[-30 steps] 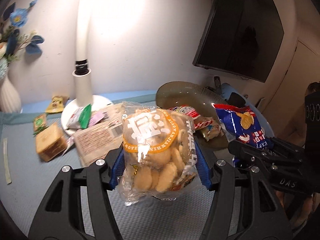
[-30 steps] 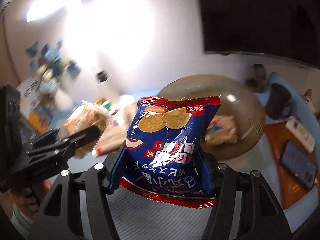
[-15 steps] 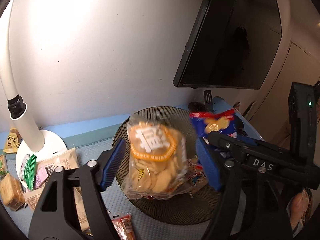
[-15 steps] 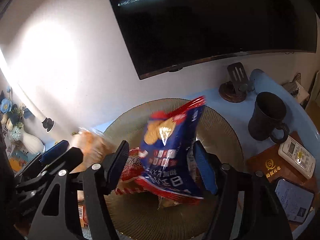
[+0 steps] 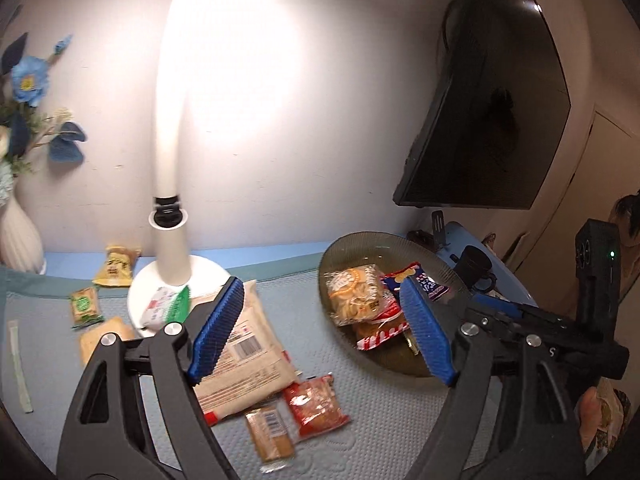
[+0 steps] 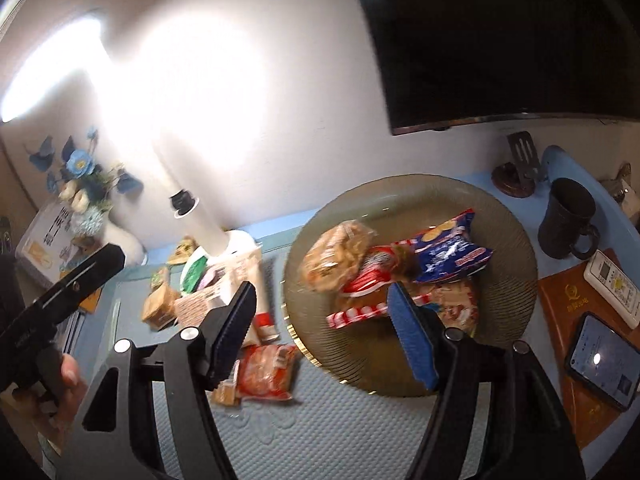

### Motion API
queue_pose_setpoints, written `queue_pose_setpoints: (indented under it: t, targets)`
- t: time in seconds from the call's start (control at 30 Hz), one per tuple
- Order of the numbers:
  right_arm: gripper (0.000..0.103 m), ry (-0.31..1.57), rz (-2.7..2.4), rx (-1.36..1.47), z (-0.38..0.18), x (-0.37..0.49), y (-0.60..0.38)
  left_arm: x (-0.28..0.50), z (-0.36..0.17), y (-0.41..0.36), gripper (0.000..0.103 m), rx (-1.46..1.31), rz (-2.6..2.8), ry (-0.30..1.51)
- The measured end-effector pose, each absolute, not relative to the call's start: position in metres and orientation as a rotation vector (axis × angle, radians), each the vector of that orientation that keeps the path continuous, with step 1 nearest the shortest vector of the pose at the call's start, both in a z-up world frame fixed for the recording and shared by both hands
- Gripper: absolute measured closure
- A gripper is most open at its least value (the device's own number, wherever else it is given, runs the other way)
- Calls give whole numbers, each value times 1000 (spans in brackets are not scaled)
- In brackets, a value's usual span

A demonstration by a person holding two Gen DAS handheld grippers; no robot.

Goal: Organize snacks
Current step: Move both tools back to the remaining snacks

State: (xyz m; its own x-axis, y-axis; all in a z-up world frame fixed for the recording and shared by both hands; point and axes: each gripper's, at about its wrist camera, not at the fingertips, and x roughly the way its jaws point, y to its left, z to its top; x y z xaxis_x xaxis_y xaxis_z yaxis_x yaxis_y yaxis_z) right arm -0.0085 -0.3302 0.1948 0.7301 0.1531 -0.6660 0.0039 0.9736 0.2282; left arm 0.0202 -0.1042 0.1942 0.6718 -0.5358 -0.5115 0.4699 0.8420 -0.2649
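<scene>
A clear bag of round cookies and a blue cracker bag lie in the brown glass plate, on top of red-and-white striped packs. My left gripper is open and holds nothing, drawn back in front of the plate's left side. My right gripper is also open and bare, near the plate's front left rim. On the mat left of the plate lie a large beige package, a red packet and a brown bar.
A white lamp stands behind the beige package with small snacks around its base. A white vase of blue flowers is far left. Right of the plate are a dark mug, a remote and a phone.
Both grippers carried their bags over the plate, opened and let them drop in. They have since pulled back toward the near side, and both views swung left.
</scene>
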Motion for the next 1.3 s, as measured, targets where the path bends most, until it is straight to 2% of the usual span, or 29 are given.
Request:
queue_pose_setpoints:
  t: [0.13, 0.27, 0.43, 0.67, 0.73, 0.77, 0.8, 1.13, 1.3]
  targets:
    - [23, 746, 136, 105, 176, -31, -271, -4, 185, -43, 21, -138, -445, 611]
    - [11, 775, 132, 44, 126, -41, -234, -21, 146, 13, 19, -139, -304, 658]
    - [9, 811, 88, 4, 76, -44, -223, -25, 80, 58, 19, -112, -163, 760]
    - [5, 806, 70, 44, 63, -44, -233, -21, 30, 79, 19, -183, -149, 831]
    - [5, 819, 68, 57, 62, -41, -235, -25, 34, 79, 17, -180, -160, 792]
    - [5, 827, 65, 66, 60, -40, -236, -28, 35, 79, 12, -177, -156, 782]
    - [5, 833, 60, 72, 59, -39, -237, -29, 35, 79, 12, -175, -157, 781]
    - [5, 889, 25, 158, 58, -31, -255, -26, 34, 70, 12, -128, -134, 815]
    - [5, 900, 36, 194, 84, -26, -261, -38, 57, 22, 12, -32, -317, 907]
